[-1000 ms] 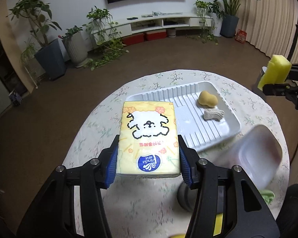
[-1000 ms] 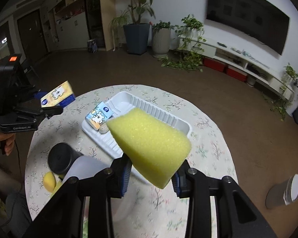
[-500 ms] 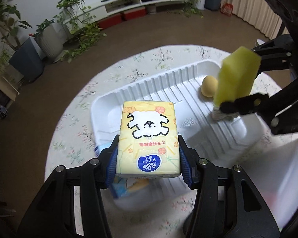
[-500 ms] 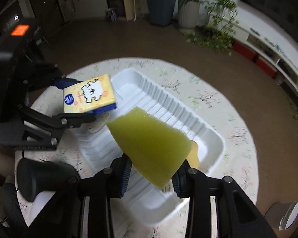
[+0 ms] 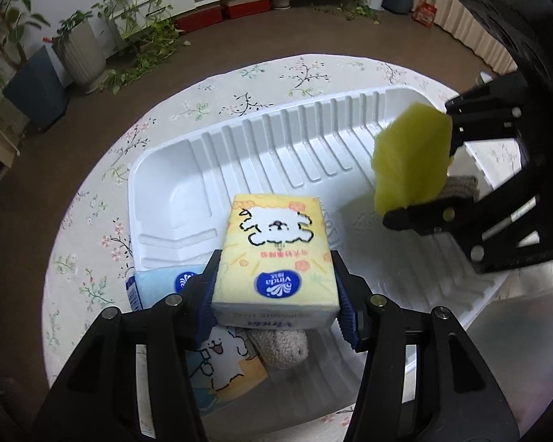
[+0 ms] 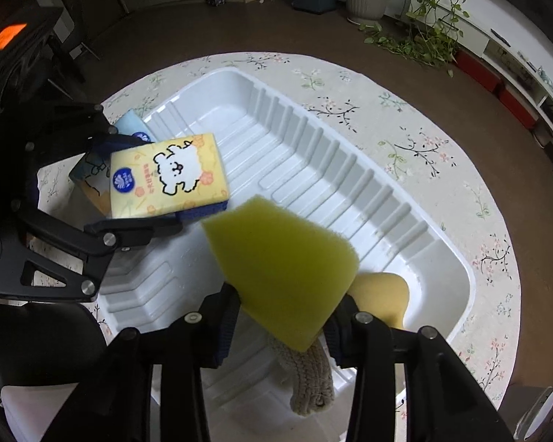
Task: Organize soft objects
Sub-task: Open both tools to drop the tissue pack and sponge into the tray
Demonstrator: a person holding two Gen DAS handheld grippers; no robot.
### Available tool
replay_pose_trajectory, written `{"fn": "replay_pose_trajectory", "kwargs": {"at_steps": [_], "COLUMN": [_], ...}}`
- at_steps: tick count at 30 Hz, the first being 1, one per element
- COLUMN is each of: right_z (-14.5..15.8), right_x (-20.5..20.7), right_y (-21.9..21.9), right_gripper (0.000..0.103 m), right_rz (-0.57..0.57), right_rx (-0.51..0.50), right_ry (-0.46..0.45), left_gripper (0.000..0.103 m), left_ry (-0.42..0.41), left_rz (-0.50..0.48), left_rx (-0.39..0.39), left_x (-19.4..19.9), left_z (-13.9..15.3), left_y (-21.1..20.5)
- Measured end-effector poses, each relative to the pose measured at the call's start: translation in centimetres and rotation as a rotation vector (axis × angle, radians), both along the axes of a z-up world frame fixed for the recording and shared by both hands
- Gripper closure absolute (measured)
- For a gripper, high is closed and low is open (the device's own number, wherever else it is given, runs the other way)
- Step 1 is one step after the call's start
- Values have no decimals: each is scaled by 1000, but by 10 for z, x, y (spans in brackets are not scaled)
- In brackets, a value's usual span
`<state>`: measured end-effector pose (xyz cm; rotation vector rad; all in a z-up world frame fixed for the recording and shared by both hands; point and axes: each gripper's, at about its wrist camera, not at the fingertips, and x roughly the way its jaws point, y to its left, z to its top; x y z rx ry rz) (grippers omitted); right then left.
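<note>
Right gripper [image 6: 282, 311] over white tray [image 6: 457, 269], jaws opening, yellow-green sponge [image 6: 282, 270] between them. Under it in tray: knit thing [image 6: 311, 383] and round yellow sponge [image 6: 385, 300]. Left gripper [image 6: 166, 193] at tray's other end, gripping yellow tissue pack [image 6: 167, 176] with dog drawing. Blue tissue pack [image 6: 132, 125] lies behind it. Tray sits on round table with flower cloth [image 6: 442, 169].

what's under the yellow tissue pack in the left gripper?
Under the yellow tissue pack: a blue tissue pack and a beige knitted piece in the white tray, both partly covered.
</note>
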<state>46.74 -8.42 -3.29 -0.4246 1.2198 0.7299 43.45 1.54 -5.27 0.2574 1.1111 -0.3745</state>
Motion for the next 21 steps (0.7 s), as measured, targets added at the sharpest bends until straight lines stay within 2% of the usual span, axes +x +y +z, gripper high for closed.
{"fn": "replay_pose_trajectory", "kwargs": {"at_steps": [2,7,10,12,17,21], "right_z": [0,0,5,8,28,51], "right_x": [-2,-3,-6,-7,-8,-15], "right_y": [3,9,7,5,-10,-31], "right_gripper": [57,50,41,37,37,37], "right_rz": [10,10,0,-2,-25,-67], "right_rx": [-6,-13,-6,0,42,95], "right_ry": [-1,-14,-25,-32,-66,-93], "left_gripper": [51,37,30,29,27,23], "left_ry": [-2,-7,-29,-40,-68,-111], "left_rz": [2,-15,3,20,47,78], "left_rx": [5,20,12,-3,-27,-73], "left_x": [0,-5,-6,-5,-8,-17], "left_z": [-1,-1,5,11,28,53], "left_y": [-1,-7,-6,-2,7,22]}}
